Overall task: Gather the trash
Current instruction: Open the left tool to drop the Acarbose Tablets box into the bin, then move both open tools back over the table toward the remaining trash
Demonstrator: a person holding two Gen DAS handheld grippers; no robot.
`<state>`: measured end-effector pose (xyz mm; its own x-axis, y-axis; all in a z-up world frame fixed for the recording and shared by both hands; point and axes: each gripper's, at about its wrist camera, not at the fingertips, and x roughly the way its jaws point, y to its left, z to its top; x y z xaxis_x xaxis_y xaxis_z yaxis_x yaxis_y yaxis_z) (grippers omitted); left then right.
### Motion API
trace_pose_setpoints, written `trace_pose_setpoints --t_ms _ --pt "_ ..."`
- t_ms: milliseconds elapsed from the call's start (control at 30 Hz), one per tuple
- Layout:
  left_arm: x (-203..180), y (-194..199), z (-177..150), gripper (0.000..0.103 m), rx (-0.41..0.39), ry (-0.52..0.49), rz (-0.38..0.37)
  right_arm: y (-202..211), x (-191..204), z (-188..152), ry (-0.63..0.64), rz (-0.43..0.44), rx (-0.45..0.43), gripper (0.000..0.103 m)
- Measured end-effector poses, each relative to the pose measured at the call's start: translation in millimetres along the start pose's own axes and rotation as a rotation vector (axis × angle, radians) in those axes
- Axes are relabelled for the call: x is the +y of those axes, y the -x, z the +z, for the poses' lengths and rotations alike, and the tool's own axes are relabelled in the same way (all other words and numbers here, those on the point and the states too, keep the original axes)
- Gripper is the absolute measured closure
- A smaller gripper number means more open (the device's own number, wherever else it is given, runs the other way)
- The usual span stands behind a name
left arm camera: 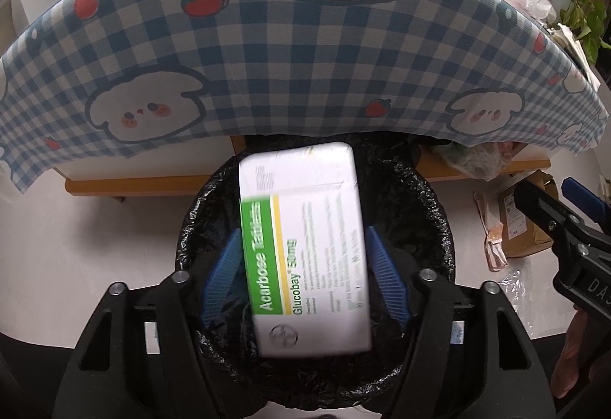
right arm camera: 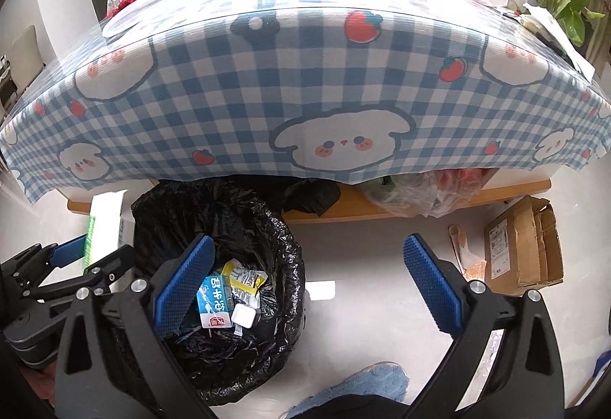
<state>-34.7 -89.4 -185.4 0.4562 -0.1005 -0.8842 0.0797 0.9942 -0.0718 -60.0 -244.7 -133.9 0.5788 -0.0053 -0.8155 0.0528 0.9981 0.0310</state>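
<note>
Medicine box (left arm camera: 305, 251) over lined bin (left arm camera: 431, 205)

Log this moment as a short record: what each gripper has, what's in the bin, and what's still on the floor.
left gripper: open around the white and green cardboard medicine box, pads apart from it
right gripper: open, empty
black-lined round trash bin: blue and white milk carton, yellow wrapper
floor: torn brown cardboard box

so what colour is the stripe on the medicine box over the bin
Green with white lettering, edged by a thin yellow line, on the white medicine box. It shows best in the left wrist view.
</note>
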Motion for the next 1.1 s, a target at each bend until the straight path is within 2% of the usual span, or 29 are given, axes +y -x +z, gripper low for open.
trace_pose_setpoints --t_ms 167,367,500,1100 --pt "3.4 4.1 1.5 0.019 -0.01 -0.003 0.014 1.1 3.1 2.8 0.005 -0.002 -0.005 0.008" --pt "8.7 19.3 2.1 0.009 -0.044 -0.013 0.02 3.4 7.8 4.4 0.018 -0.002 -0.005 0.008" --pt "8.7 29.7 2.9 0.006 -0.07 -0.009 0.019 8.7 11.6 7.2 0.025 0.002 -0.013 0.008" --pt "24.8 72.2 21.5 0.006 -0.115 0.019 0.015 44.1 23.8 32.6 0.042 0.009 -0.078 0.008"
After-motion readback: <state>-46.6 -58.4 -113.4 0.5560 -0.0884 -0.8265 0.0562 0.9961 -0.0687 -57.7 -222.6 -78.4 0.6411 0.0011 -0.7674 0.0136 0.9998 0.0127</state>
